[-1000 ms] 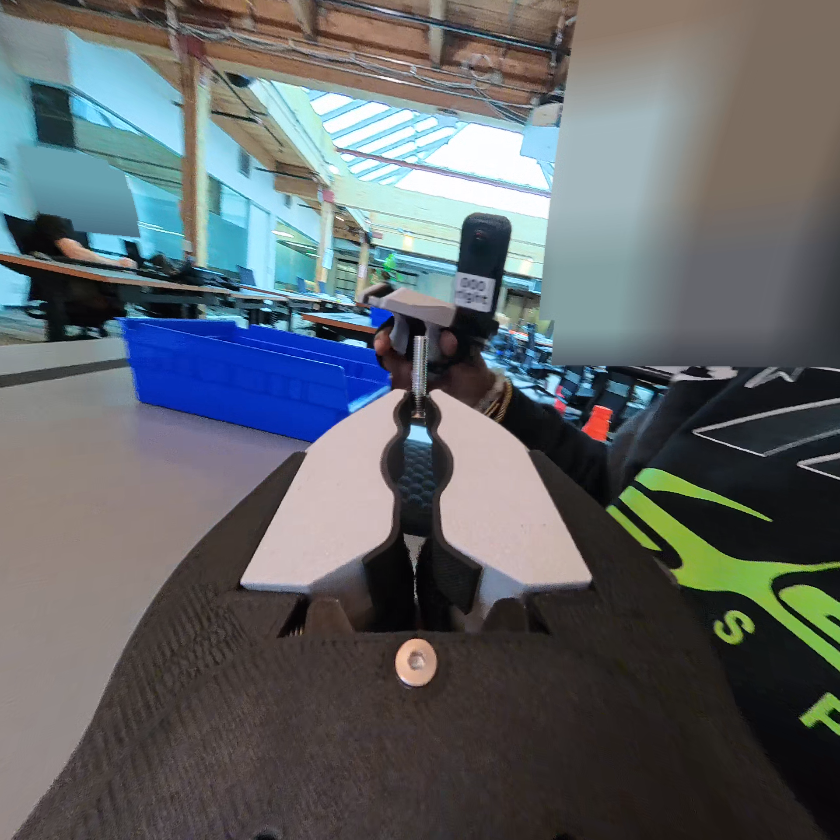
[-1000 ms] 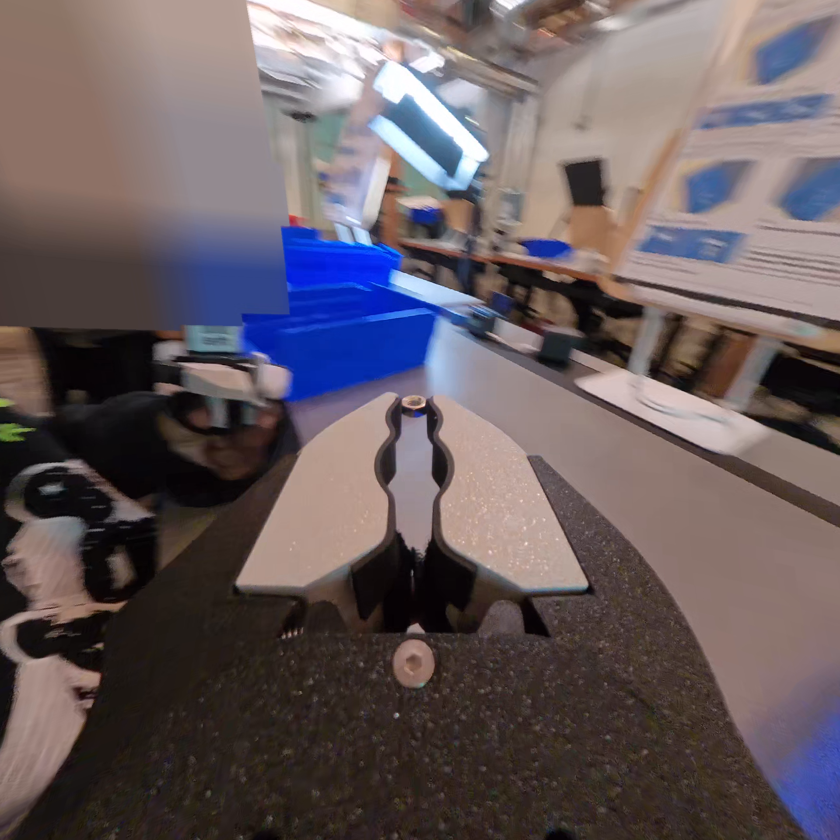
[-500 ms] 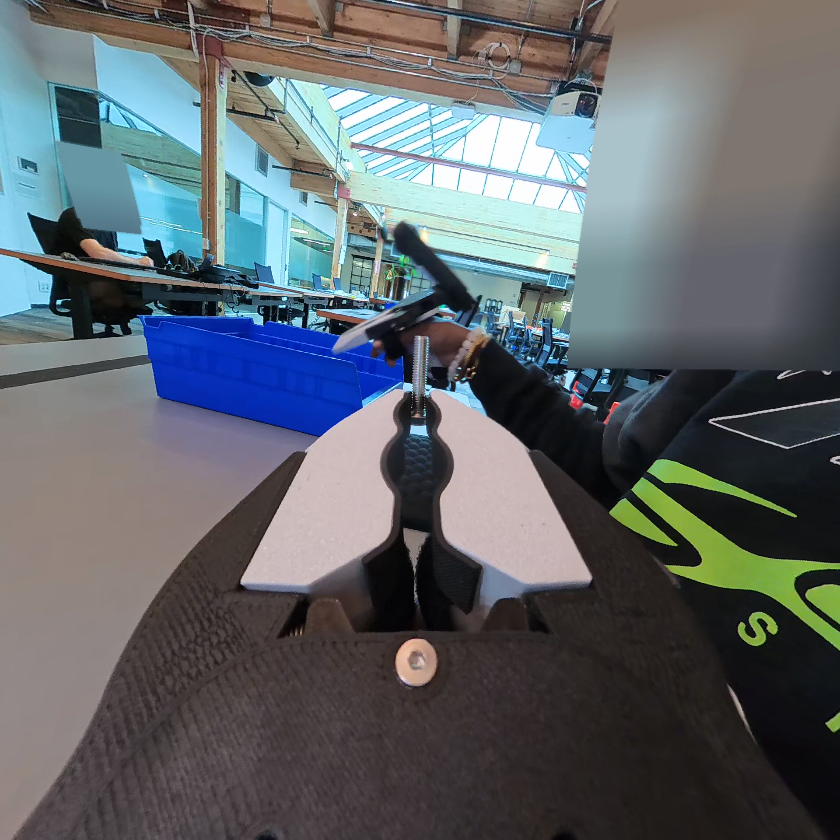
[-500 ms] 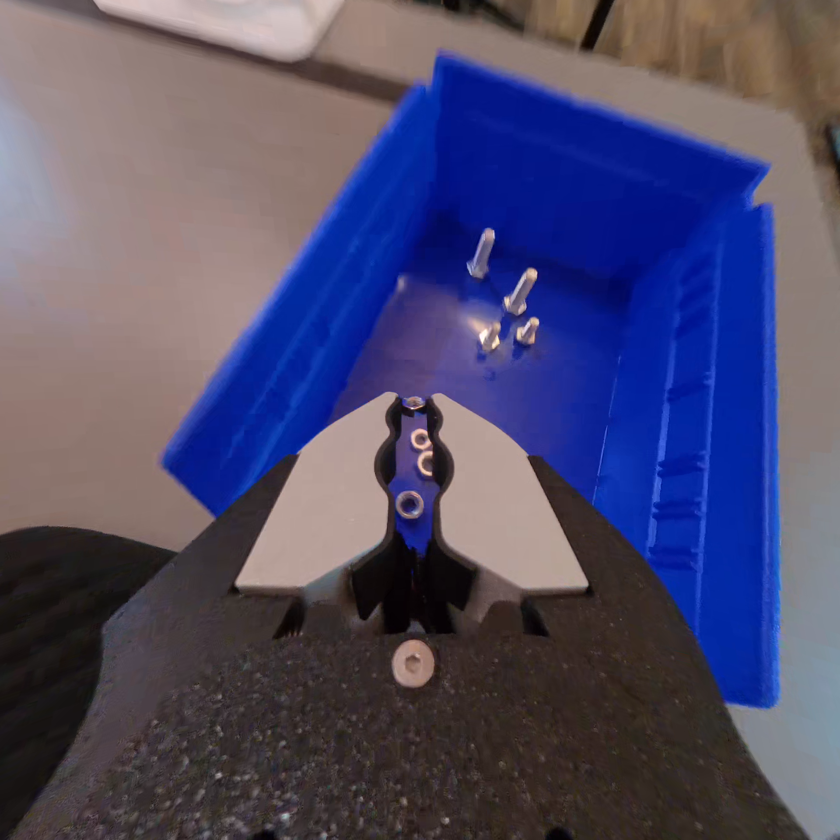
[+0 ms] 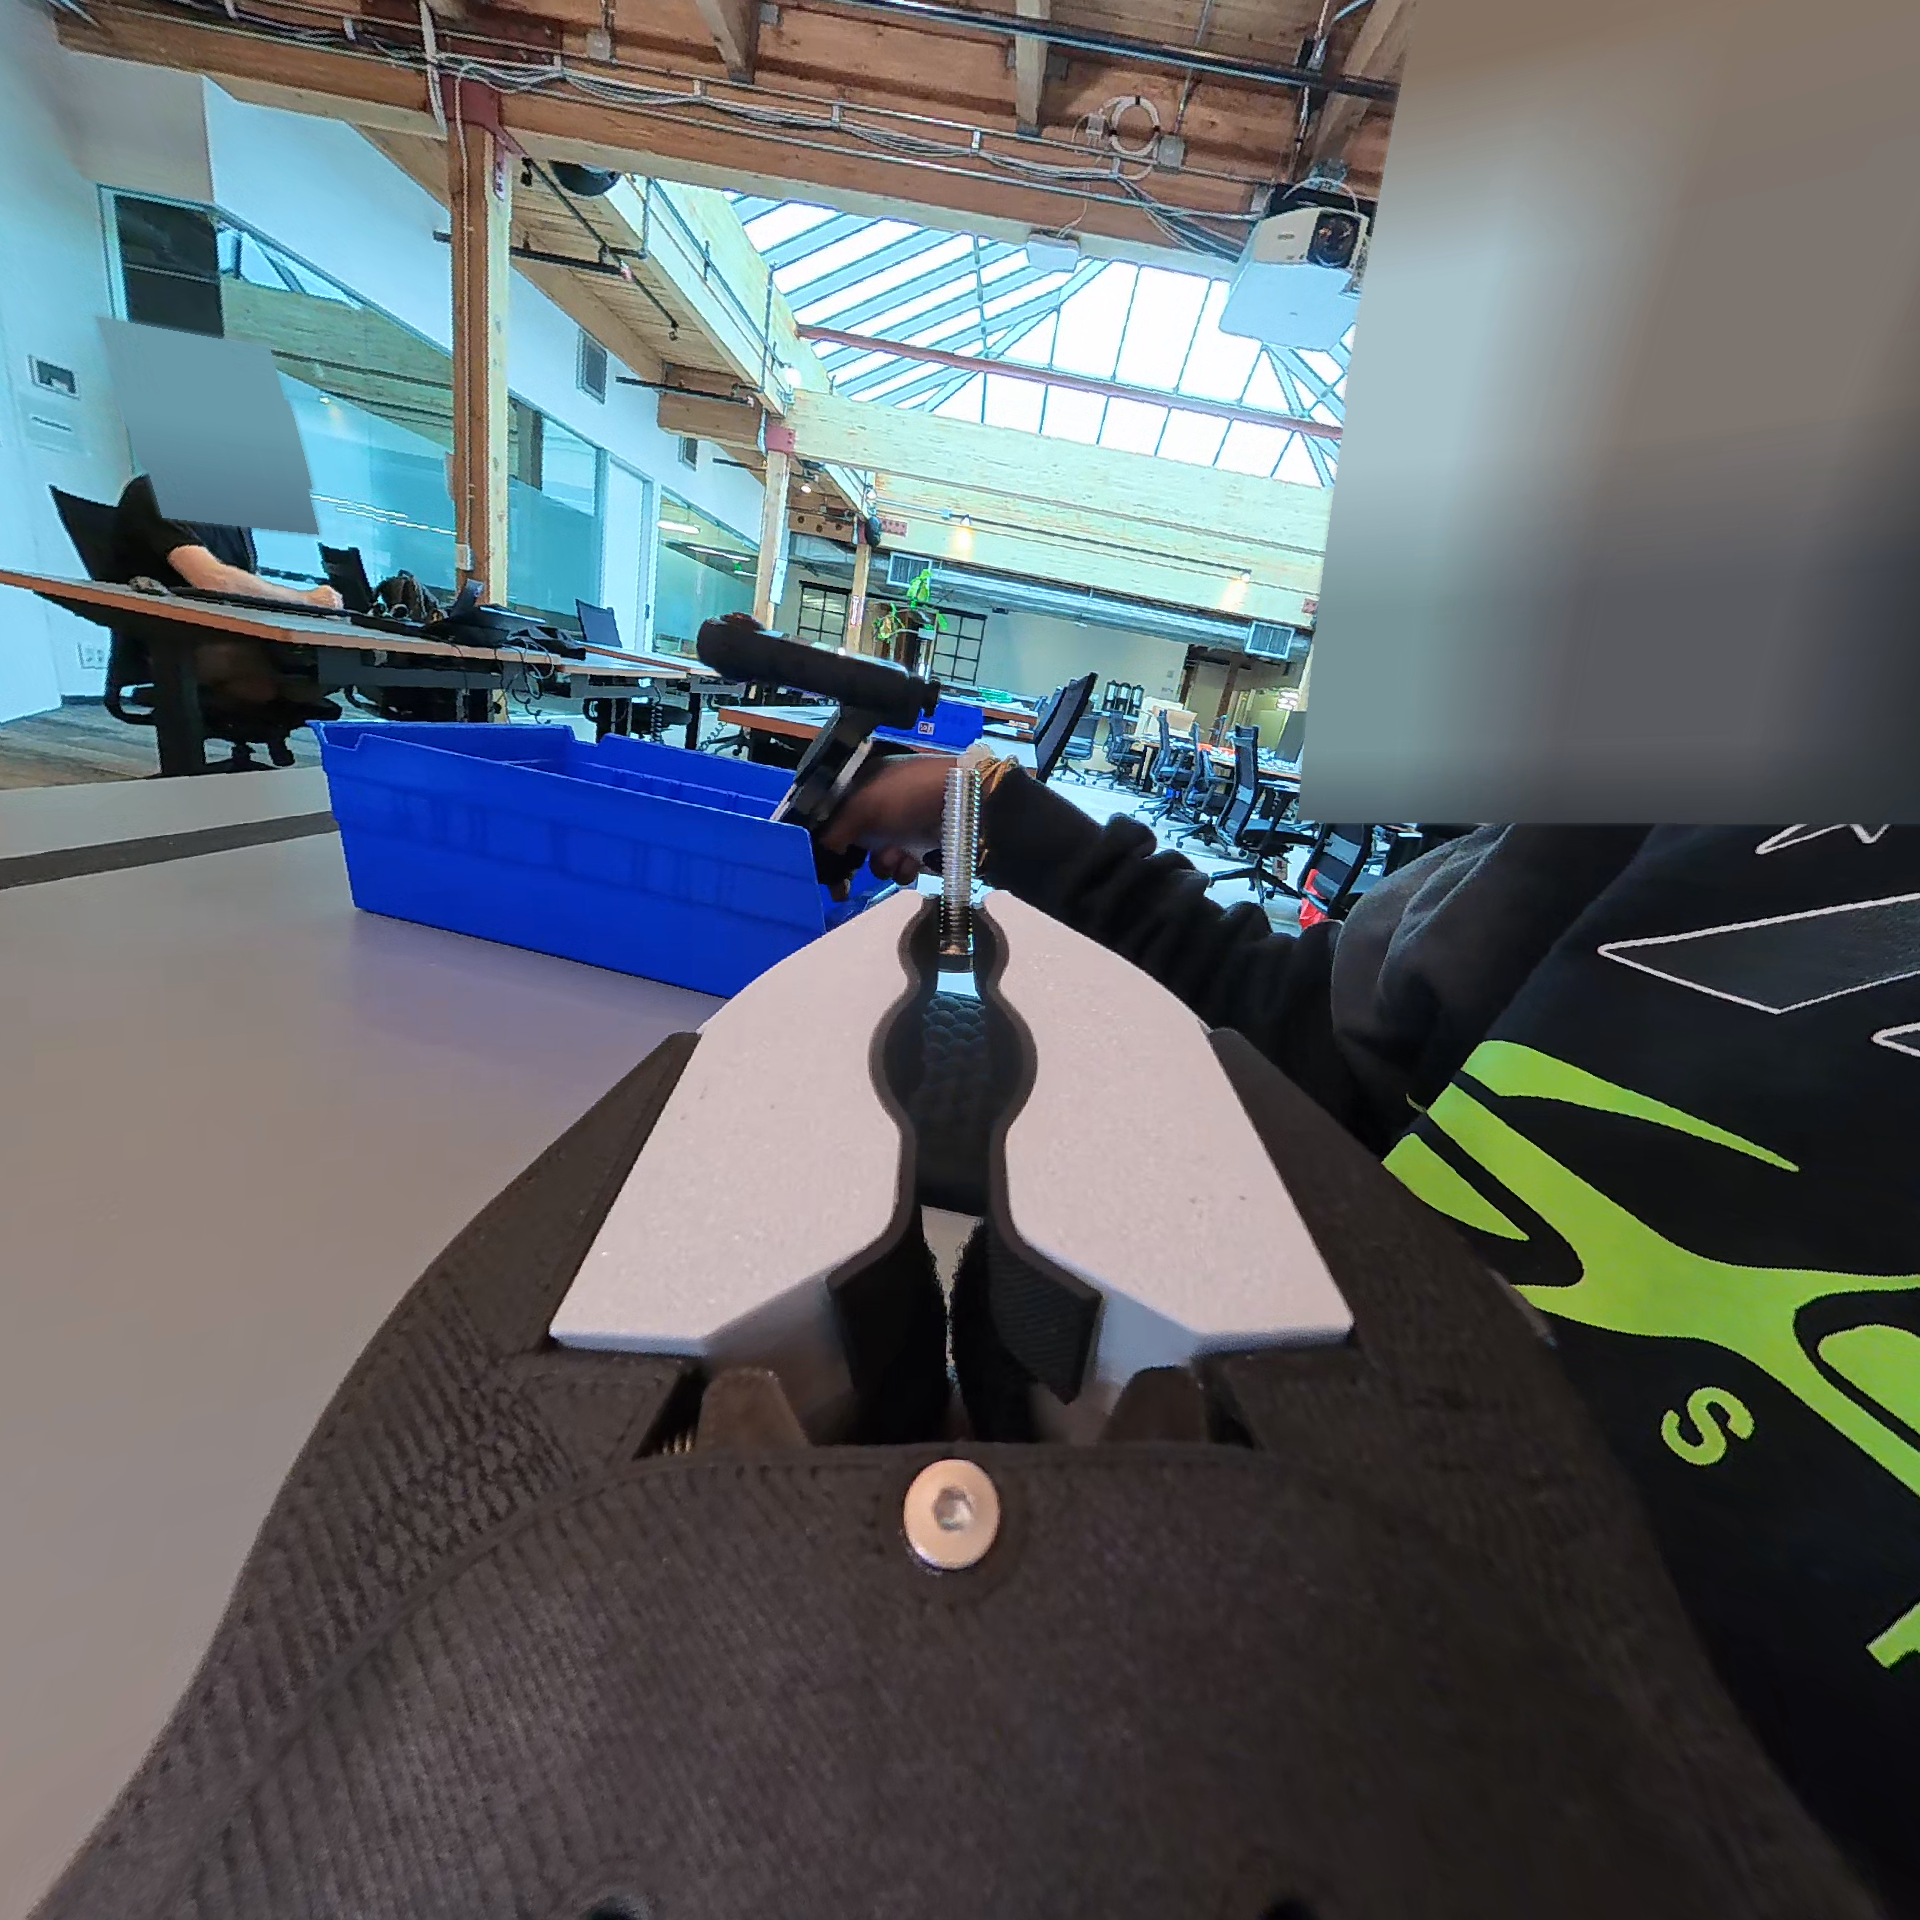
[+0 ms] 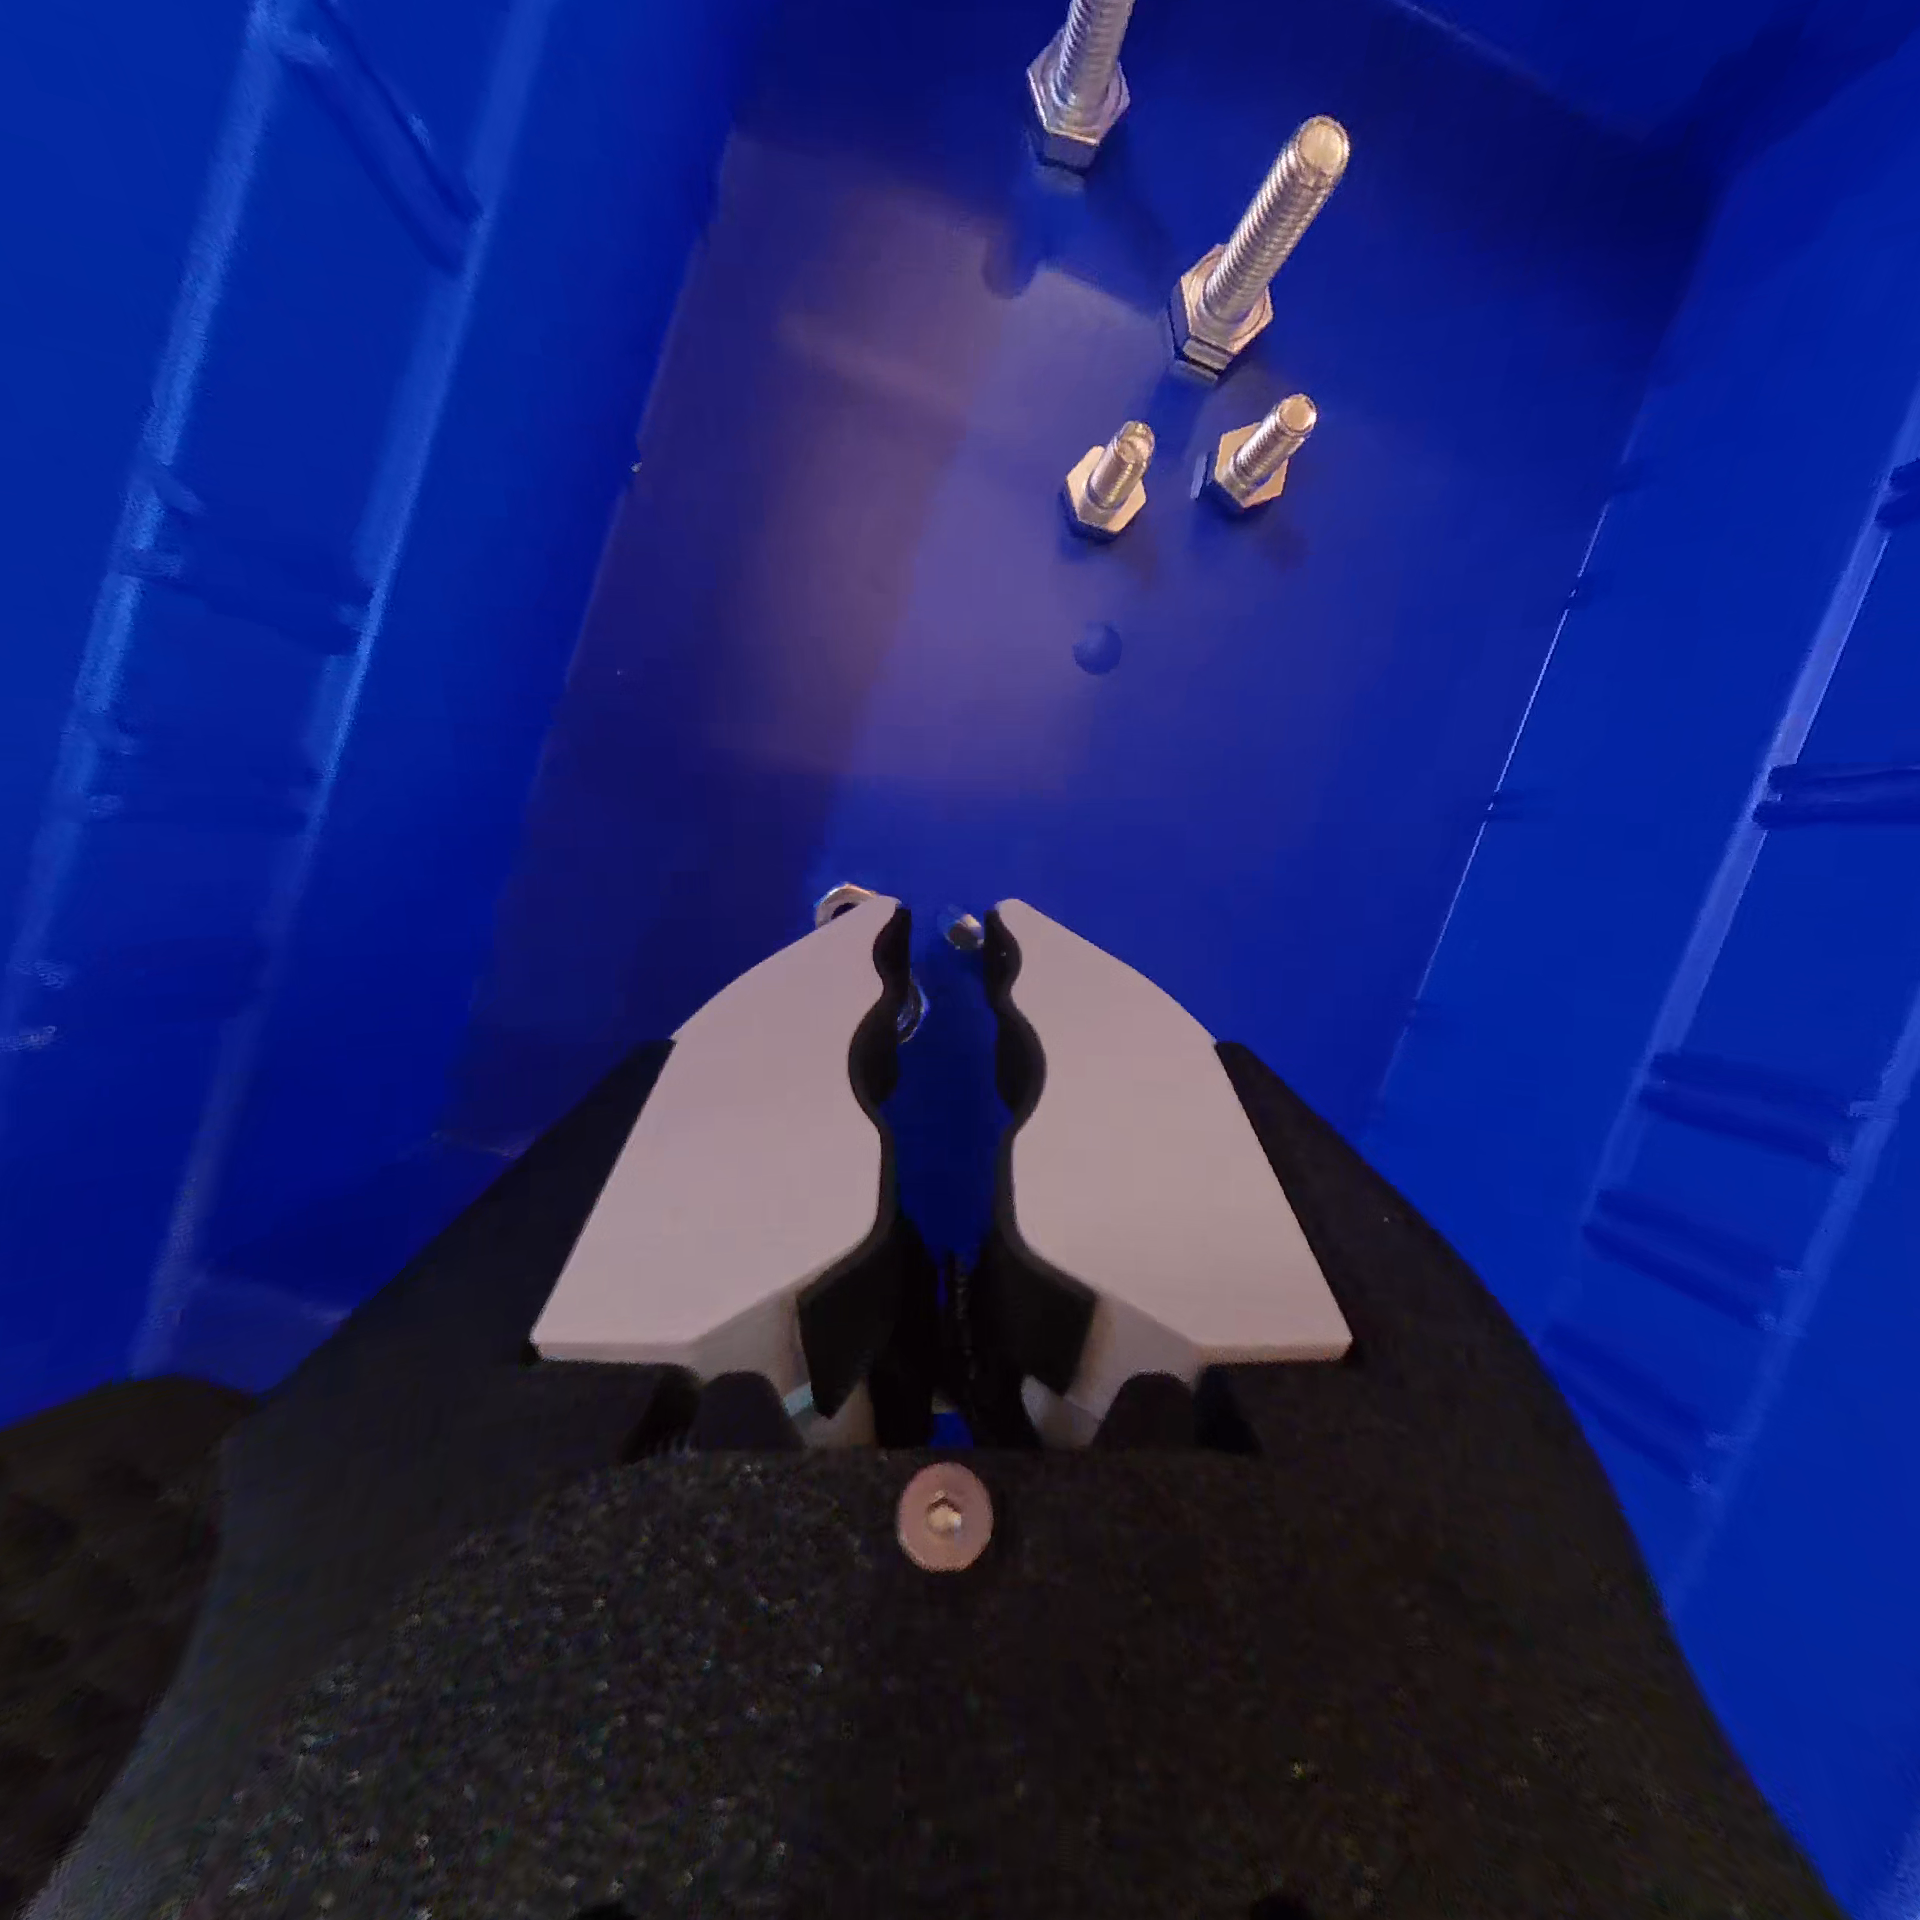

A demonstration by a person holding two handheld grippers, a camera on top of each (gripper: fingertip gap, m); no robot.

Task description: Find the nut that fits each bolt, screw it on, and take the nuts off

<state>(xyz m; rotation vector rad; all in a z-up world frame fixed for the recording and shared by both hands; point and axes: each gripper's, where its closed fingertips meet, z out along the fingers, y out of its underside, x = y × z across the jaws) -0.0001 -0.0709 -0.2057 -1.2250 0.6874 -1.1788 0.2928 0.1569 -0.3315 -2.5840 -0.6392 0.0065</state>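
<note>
The left gripper (image 5: 957, 920), with pale grey fingers on a black textured body, is clenched on a silver threaded bolt (image 5: 961, 831), which stands upright out of the fingertips above the grey table (image 5: 208, 1091). The person's black sleeve (image 5: 1195, 935) crosses just behind it. Beyond, the right gripper (image 5: 831, 769) tips nose-down into the long blue plastic bin (image 5: 582, 862) that sits on the table.

In the right wrist view the right gripper (image 6: 945, 925) is inside that bin with its fingers parted and released. A small silver nut (image 6: 961, 928) lies on the bin floor in the gap at the tips; whether the tips touch it cannot be told. A second silver nut (image 6: 844, 902) peeks out beside the left fingertip, and a third is partly hidden under that finger.

Farther along the floor, toward the far end wall, two short hex-head bolts (image 6: 1112, 483) stand on their heads side by side. Behind them stands a long hex-head bolt (image 6: 1252, 260), and another hex-head bolt (image 6: 1081, 83) is nearest the far wall.
</note>
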